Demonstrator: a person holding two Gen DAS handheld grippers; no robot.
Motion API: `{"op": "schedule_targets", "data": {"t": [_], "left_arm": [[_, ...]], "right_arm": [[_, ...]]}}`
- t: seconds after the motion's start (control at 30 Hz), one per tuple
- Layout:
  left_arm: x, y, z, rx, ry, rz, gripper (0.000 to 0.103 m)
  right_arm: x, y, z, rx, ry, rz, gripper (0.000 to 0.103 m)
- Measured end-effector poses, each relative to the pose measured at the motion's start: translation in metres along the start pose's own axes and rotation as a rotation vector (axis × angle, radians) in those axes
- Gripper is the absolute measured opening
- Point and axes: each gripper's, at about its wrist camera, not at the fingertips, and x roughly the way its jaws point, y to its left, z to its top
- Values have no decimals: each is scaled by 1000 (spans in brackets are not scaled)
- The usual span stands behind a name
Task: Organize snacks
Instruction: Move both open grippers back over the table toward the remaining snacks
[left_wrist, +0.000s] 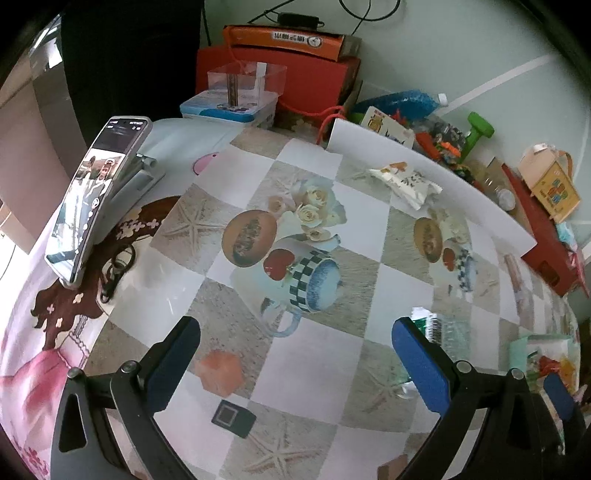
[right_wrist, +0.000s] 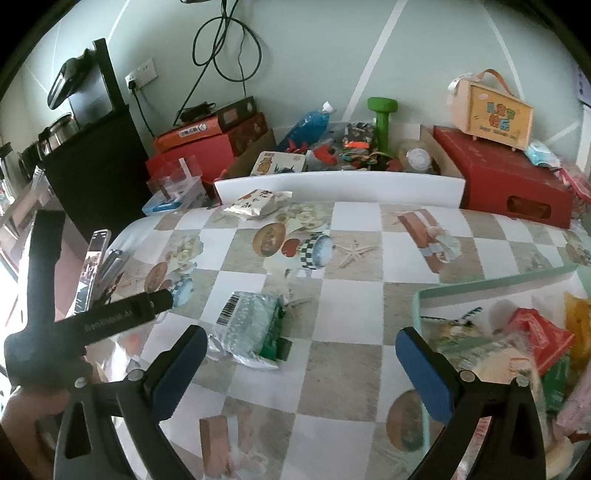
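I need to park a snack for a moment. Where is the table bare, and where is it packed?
Bare cloth lies between the green-and-clear packet and the mint tray, and between that packet and the white snack packet by the white board. Crowded: the tray's snack heap, the clutter behind the board, and the phone on its stand.

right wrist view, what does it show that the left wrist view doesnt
Only the right wrist view shows the socket and looped cable on the wall, and the snack bin's rim.

Only the left wrist view shows the phone's lit screen face-on, and a small black square on the table.

Both show the white snack packet, the green dumbbell and an open claw.
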Motion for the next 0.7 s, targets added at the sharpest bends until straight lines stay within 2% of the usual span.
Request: {"op": "schedule_targets", "data": {"t": [0.37, 0.7], "left_arm": [[15, 3, 5, 26, 1, 41, 103], [21, -1, 5, 38, 4, 41, 103]], "right_arm": [[40, 21, -2, -10, 57, 24, 103], [71, 33, -3, -35, 108, 11, 103]]}}
